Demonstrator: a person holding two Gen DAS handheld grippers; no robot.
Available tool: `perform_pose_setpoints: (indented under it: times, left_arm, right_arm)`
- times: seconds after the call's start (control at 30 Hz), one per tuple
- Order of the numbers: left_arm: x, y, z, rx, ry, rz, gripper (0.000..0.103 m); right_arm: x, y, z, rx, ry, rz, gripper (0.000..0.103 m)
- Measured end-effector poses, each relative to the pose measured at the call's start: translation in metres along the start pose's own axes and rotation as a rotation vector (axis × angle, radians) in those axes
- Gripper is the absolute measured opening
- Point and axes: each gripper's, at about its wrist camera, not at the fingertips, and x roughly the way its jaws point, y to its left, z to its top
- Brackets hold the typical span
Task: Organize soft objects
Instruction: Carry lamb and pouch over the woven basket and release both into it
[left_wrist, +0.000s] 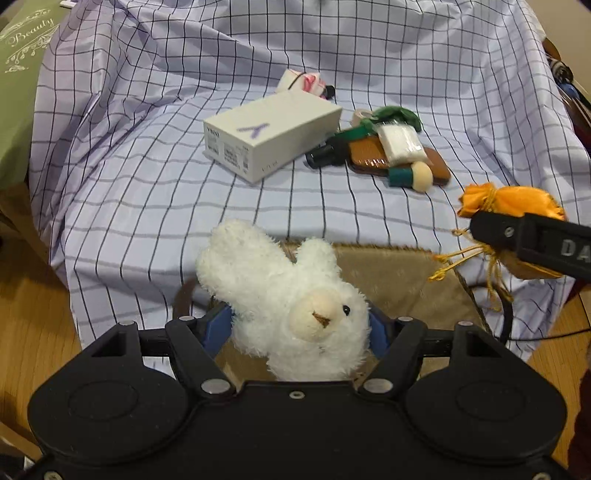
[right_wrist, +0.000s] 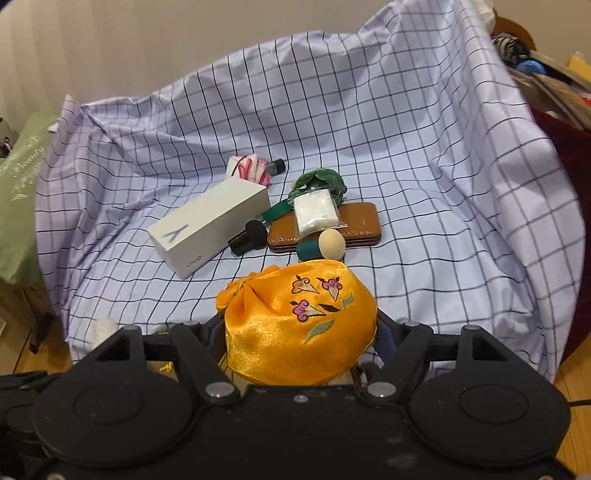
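Left gripper (left_wrist: 299, 325) clamps white plush toy (left_wrist: 284, 299); right gripper (right_wrist: 299, 332) clamps orange pouch (right_wrist: 299, 321). Both hang over the tan basket (left_wrist: 399, 280) at the checked cloth's (left_wrist: 147, 206) near edge; lower fully inside before releasing.

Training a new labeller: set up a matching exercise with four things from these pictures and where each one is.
Things:
1. white plush toy
2. orange drawstring pouch
3. white box
4. clear packet of white pads

Places:
A. lying on the checked cloth
B. on top of the brown case
C. in the left gripper
D. in the right gripper

Pairs: 1-C, 2-D, 3-A, 4-B
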Motion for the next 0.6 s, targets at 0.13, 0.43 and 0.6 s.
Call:
perform_pose_setpoints:
  times: [0.13, 0.43, 0.6]
  left_arm:
    - [-0.008, -0.007, -0.013, 0.001, -0.001, 0.001, 0.067]
    - [-0.023, -0.013, -0.031, -0.013, -0.006, -0.008, 0.068]
    - [-0.033, -0.015, -0.040, -0.012, -0.030, 0.008, 0.068]
  right_arm:
    - [-0.020, -0.006, -0.014, 0.010, -0.024, 0.023, 0.074]
    - [-0.057, -0.015, -0.040, 0.026, -0.069, 0.044, 0.074]
    - [-0.072, -0.017, -0.051, 0.022, -0.076, 0.045, 0.074]
